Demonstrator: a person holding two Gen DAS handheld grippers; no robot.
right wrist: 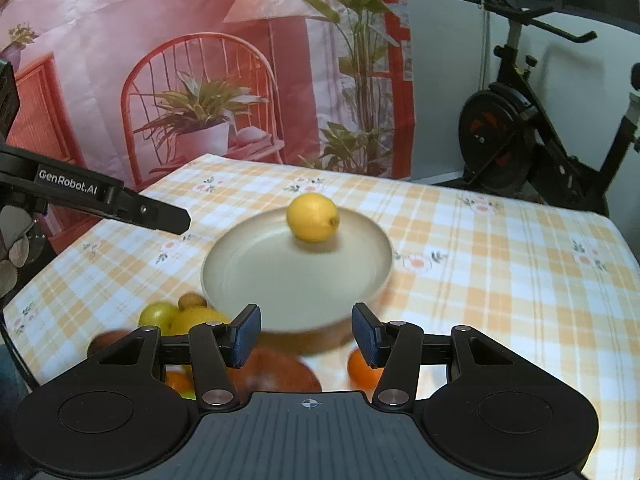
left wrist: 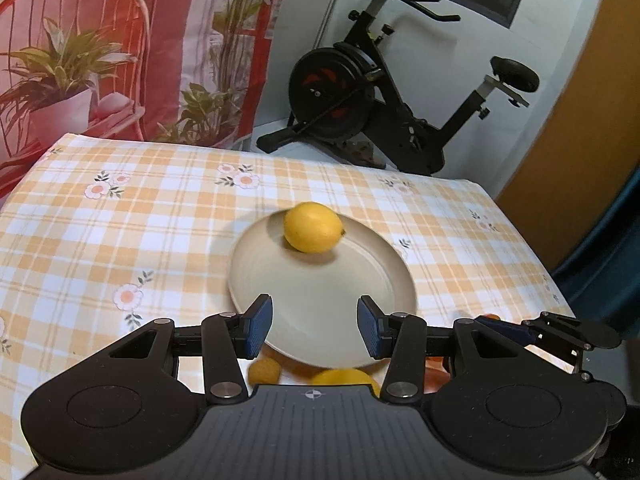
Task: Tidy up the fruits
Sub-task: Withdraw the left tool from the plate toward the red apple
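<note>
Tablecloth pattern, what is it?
Tablecloth: orange-and-white check with small flower prints, clearest in the right wrist view.

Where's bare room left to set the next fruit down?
Most of the plate is bare, in front of the lemon. The tablecloth right of the plate is bare too. Crowded: the fruit pile at the plate's near-left edge.

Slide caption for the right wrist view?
Open right tongs above a round beige plate holding one yellow lemon.

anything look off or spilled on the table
Nothing spilled or damaged. One lemon sits on the plate, near its far rim; the other fruit lies loose on the tablecloth at the plate's near edge, unsorted.
</note>
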